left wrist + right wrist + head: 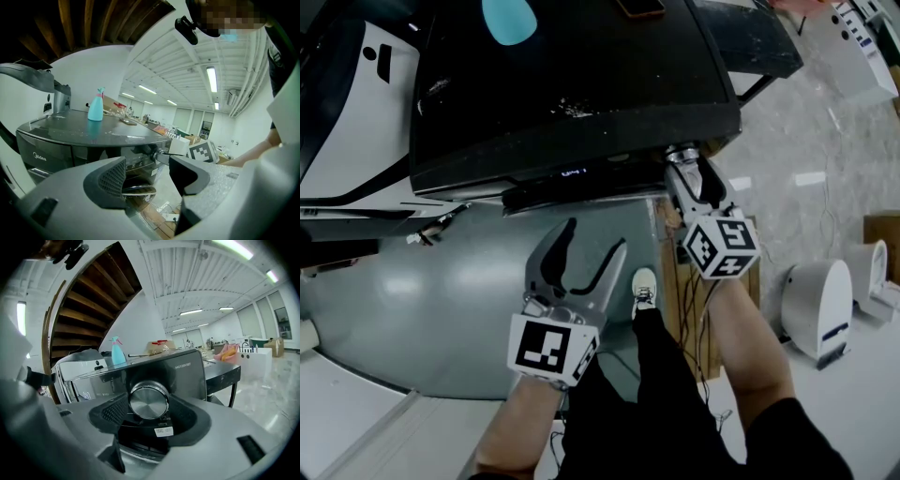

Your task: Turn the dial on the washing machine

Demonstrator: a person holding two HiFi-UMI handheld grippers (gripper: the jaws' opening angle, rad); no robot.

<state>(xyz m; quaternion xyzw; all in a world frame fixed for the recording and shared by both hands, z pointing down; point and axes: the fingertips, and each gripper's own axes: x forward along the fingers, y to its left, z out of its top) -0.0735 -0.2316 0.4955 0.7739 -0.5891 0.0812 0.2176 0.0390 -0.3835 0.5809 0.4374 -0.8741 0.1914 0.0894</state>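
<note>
Machine top (93, 129): upright teal bottle (95, 107)

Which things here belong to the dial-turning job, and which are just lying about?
In the job: washing machine, its dial, right gripper closed on the dial.

Lying about: teal spray bottle on the machine's top, white appliance on the floor; left gripper idle, open, empty.

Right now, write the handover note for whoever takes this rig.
Right gripper: shut on the dial, at the right end of the washing machine's front panel.
Left gripper: open and empty, held in front of the machine, below the panel.
Done: dial grasped. The pictures do not show whether it has been turned.
Left: turn the dial, then release it.
</note>
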